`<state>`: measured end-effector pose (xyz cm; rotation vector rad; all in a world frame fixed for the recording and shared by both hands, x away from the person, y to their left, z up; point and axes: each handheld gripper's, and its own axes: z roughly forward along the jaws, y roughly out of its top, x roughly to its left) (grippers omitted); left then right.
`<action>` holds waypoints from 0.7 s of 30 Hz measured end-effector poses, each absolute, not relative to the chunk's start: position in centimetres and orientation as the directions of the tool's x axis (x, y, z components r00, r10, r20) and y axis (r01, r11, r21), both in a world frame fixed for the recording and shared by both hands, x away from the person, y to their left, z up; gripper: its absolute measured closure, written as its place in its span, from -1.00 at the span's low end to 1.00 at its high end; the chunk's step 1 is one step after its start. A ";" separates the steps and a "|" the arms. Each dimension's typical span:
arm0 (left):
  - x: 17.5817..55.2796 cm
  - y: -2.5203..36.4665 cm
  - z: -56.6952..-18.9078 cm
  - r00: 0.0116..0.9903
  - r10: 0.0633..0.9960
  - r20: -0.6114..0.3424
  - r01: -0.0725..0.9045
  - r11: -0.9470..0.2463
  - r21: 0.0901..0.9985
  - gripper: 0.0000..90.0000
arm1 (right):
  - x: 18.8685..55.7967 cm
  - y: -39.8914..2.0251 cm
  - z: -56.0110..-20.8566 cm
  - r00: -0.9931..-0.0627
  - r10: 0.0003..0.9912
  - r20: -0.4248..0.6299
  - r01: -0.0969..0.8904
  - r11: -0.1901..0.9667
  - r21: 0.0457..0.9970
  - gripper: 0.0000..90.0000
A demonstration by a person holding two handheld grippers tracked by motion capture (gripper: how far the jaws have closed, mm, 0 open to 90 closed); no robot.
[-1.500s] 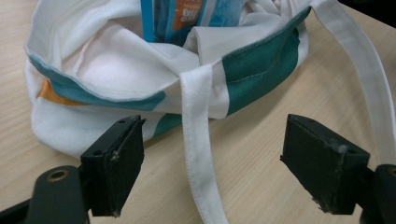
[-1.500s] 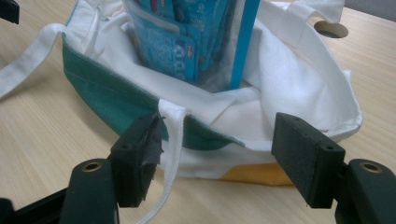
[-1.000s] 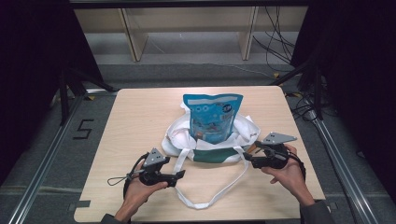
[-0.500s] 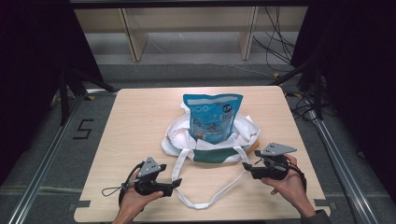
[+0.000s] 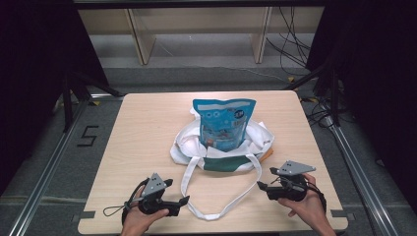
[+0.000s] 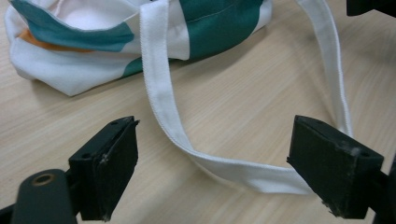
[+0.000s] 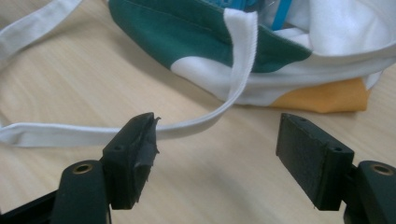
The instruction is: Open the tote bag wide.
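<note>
Jaws wide on both grippers, left gripper (image 5: 183, 200) and right gripper (image 5: 261, 186) flanking tote handle (image 5: 211, 212)

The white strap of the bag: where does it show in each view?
High view: strap loops toward the near table edge.
Left gripper view: lies flat across the middle.
Right gripper view: runs from the left edge up to the bag.
Shared landmark: the bag's green panel.

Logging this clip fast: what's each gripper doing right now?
Left gripper: open, jaws just widened, holding nothing; strap lies between them on the table.
Right gripper: open, jaws just widened, holding nothing.
</note>
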<state>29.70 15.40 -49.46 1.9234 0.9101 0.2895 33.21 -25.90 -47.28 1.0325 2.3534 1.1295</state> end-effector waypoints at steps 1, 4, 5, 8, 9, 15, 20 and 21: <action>29.5 15.4 -49.4 0.698 0.699 -0.156 0.470 -0.283 0.836 -0.67 | 33.0 -25.9 -47.4 -0.685 0.729 0.012 0.465 0.423 0.778 -0.34; 29.0 15.3 -49.5 0.698 0.698 -0.163 0.472 -0.277 0.837 -0.67 | 32.3 -25.9 -47.7 -0.692 0.722 0.026 0.475 0.428 0.769 -0.36; 28.8 15.3 -49.6 0.705 0.693 -0.155 0.467 -0.288 0.836 -0.67 | 32.0 -25.9 -47.8 -0.696 0.718 0.032 0.480 0.431 0.764 -0.38; 28.2 15.4 -49.5 0.682 0.723 -0.107 0.449 -0.300 0.841 -0.65 | 31.5 -25.8 -48.1 -0.700 0.712 0.042 0.488 0.435 0.757 -0.42; 28.1 15.5 -49.4 0.685 0.721 -0.103 0.444 -0.301 0.844 -0.65 | 31.3 -25.8 -48.2 -0.706 0.706 0.049 0.487 0.435 0.757 -0.45; 27.1 15.6 -49.7 0.686 0.719 -0.114 0.465 -0.313 0.828 -0.66 | 30.1 -25.9 -48.5 -0.723 0.689 0.041 0.484 0.464 0.742 -0.55; 26.4 15.1 -49.9 0.704 0.703 -0.097 0.463 -0.351 0.814 -0.66 | 29.1 -25.9 -48.7 -0.733 0.680 0.038 0.483 0.480 0.732 -0.55; 26.2 15.0 -50.0 0.701 0.707 -0.094 0.457 -0.345 0.820 -0.66 | 28.9 -25.9 -48.8 -0.725 0.687 0.055 0.502 0.472 0.725 -0.55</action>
